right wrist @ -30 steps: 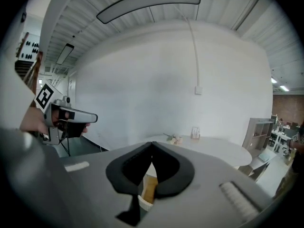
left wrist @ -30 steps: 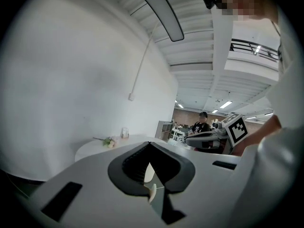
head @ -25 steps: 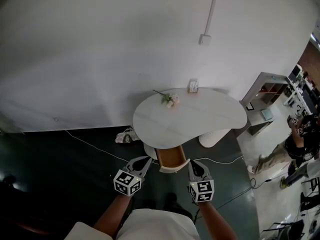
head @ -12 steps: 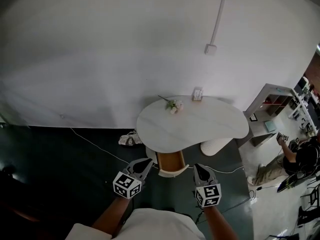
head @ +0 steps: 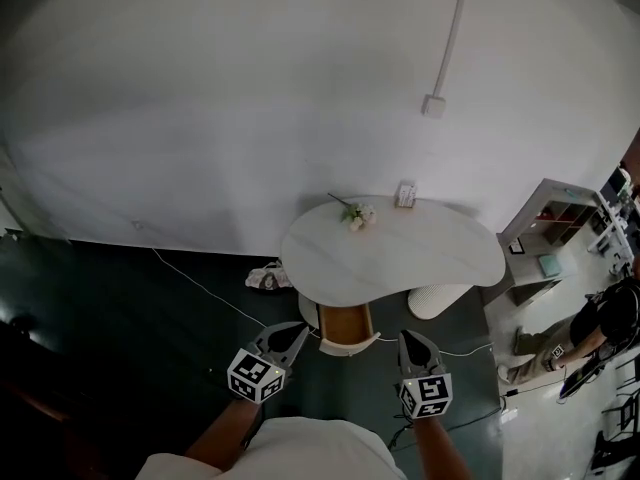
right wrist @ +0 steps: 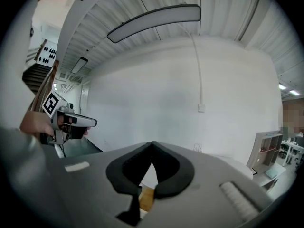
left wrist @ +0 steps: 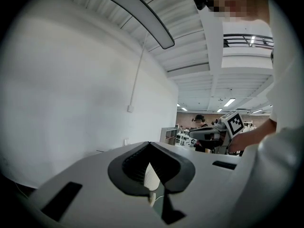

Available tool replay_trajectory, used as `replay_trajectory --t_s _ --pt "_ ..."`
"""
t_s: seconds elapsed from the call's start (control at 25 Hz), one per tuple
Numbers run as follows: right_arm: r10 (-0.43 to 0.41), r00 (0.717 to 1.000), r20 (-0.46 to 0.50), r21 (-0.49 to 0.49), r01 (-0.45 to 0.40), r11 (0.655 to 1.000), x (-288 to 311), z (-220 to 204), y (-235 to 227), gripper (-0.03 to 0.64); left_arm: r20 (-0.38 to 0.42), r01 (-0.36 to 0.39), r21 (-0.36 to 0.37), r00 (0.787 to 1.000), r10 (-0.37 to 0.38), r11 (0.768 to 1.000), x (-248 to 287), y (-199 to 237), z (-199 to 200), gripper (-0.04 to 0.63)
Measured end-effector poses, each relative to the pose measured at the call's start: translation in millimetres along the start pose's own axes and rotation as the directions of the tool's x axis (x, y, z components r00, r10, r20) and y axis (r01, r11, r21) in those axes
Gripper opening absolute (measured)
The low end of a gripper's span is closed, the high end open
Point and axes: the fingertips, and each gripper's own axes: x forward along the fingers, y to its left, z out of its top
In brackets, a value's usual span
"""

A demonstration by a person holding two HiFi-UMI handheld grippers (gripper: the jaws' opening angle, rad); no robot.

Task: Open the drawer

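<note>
White wall (head: 250,118) fills the upper part of the head view, and a dark floor (head: 120,328) is seen below it. A white kidney-shaped surface (head: 400,258) is set against the wall. Under its near edge the drawer (head: 345,320), wood-lined with a pale front, is seen pulled out toward the person. The drawer lies between the two grippers and slightly beyond their tips. The left gripper (head: 297,328) is held just to its left and the right gripper (head: 408,336) a little further off to its right, and it is touched by neither. Both forearms are stretched forward from the bottom of the view, with the grippers pointed nearly level toward the surface and the marker cubes turned upward. In each gripper view the jaws are seen closed tip to tip, with nothing gripped between them. A small sprig of flowers (head: 357,214) lies on the surface near the wall.
</note>
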Motion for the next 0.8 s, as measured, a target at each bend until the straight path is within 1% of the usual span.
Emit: replay_trajectory --t_s 0.36,0.56,0.8 --pt "0.014 1.0 0.004 0.018 -0.014 1.0 -2 -1 -2 0.011 -0.002 -0.028 -0.007 1.0 0.028 1.0 -2 -3 -2 0.003" --pt "0.003 1.0 0.027 0.035 -0.004 0.999 -5 0 -10 0.011 -0.001 -0.035 -0.012 0.999 0.034 0.999 2 -4 -3 0.003" --pt "0.002 1.0 0.028 0.043 -0.003 0.999 -6 -3 -17 0.011 -0.006 -0.041 -0.015 0.999 0.041 0.999 7 -6 -5 0.003"
